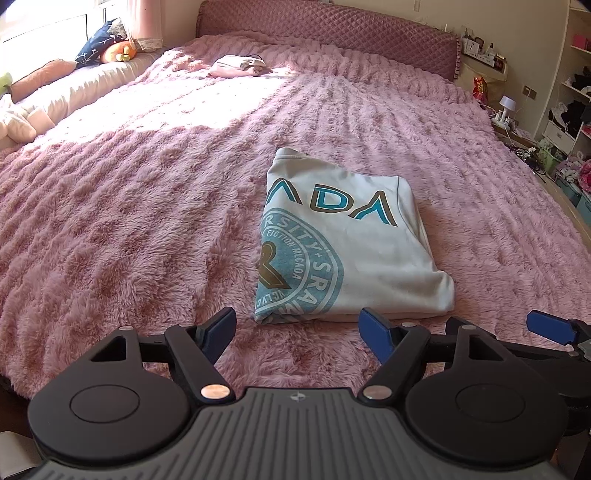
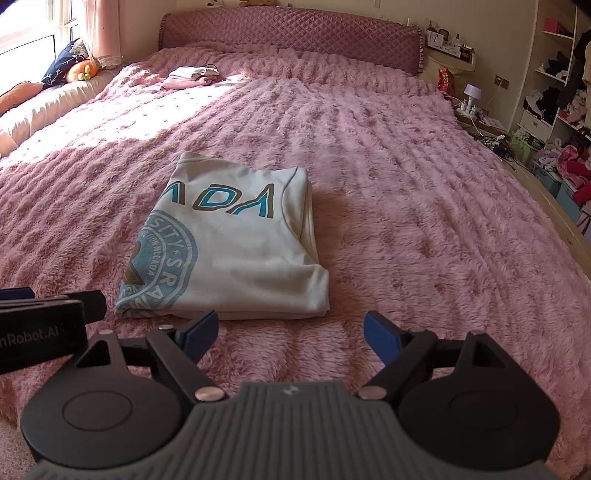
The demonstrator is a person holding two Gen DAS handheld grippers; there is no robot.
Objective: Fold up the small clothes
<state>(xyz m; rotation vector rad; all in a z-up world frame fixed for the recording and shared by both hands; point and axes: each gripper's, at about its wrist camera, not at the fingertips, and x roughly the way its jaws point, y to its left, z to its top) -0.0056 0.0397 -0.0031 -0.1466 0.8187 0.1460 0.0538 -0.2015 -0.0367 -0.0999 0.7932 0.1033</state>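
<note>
A white T-shirt point(image 1: 354, 240) with a teal and brown print lies folded into a compact rectangle on the pink fuzzy bed cover; it also shows in the right wrist view point(image 2: 236, 243). My left gripper point(image 1: 299, 328) is open and empty, just short of the shirt's near edge. My right gripper point(image 2: 290, 330) is open and empty, also just short of the near edge, toward the shirt's right corner. One right gripper fingertip point(image 1: 550, 326) shows in the left wrist view, and part of the left gripper point(image 2: 44, 325) shows at the left of the right wrist view.
A small pile of pale clothes point(image 1: 238, 66) lies far up the bed near the quilted headboard point(image 1: 332, 33). Cushions and soft toys point(image 1: 110, 48) line the window side. A bedside table with a lamp point(image 2: 471, 94) and cluttered shelves point(image 2: 554, 103) stand on the right.
</note>
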